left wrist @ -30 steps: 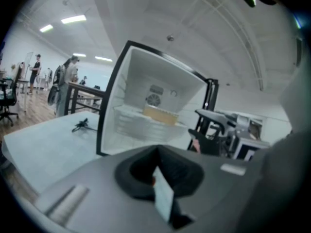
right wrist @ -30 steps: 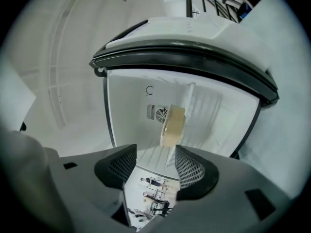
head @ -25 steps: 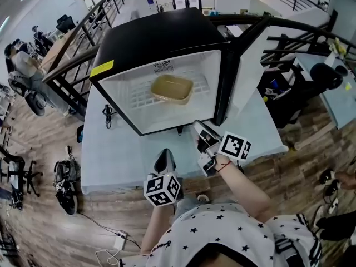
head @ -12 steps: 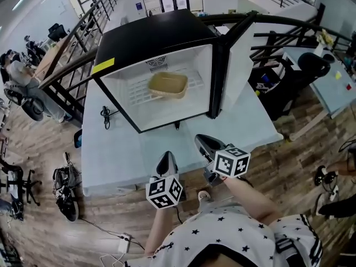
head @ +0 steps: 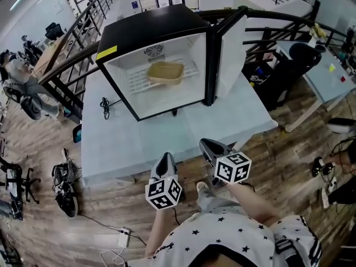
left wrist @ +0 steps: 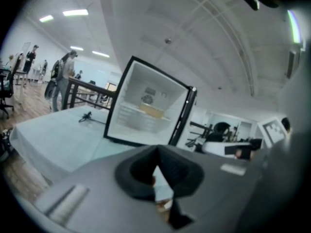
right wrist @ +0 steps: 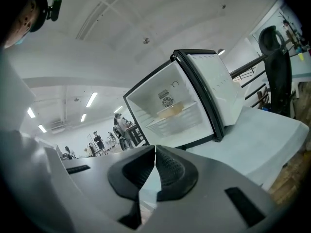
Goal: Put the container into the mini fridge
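Note:
The tan container [head: 165, 73] sits on the wire shelf inside the black mini fridge [head: 158, 57], whose door [head: 231, 52] stands open to the right. It also shows inside the fridge in the left gripper view as the container [left wrist: 152, 111] and in the right gripper view as the container [right wrist: 170, 111]. My left gripper [head: 165, 161] is shut and empty, held off the table's near edge. My right gripper [head: 210, 147] is shut and empty too, beside the left one and well back from the fridge.
The fridge stands on a pale table [head: 122, 138], with a black cable [head: 105, 107] lying on it to the left. A black railing [head: 72, 60] runs behind. A second table [head: 328, 77] and a dark chair [head: 289, 65] are at the right. People stand far off [left wrist: 60, 81].
My right gripper has drawn back from the fridge front toward my body, past the table's near edge, and its jaws have come together. The left gripper has barely moved. The container stays on the shelf.

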`<state>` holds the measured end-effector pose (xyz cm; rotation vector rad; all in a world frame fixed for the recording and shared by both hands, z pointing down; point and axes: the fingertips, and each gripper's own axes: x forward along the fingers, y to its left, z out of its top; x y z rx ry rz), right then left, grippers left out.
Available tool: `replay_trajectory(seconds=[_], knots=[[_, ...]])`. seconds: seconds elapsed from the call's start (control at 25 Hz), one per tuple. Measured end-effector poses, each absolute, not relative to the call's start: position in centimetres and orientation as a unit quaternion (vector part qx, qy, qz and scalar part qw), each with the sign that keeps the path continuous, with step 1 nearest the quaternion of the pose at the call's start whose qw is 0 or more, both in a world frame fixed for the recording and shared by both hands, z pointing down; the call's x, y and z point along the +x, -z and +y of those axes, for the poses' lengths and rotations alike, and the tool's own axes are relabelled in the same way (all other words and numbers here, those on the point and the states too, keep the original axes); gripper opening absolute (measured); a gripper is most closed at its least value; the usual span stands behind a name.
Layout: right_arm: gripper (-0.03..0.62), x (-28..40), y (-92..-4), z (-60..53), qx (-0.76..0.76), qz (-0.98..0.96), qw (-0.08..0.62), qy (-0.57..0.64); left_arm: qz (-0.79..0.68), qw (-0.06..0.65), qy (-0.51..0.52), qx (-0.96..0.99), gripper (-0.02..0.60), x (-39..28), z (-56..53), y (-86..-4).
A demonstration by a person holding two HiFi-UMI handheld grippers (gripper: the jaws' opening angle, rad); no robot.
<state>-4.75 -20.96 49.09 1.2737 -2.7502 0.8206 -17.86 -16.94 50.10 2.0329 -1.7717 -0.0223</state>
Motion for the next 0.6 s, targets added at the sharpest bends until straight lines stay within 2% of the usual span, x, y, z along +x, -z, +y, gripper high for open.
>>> replay_trajectory(seconds=[0.6], knots=[[0.025,-3.2,-48.2,-12.2,0.412,-0.883,0.003,-0.224,-0.636,0.223,0.017,0.739,0.006,-16.2,-8.4,-49.8]])
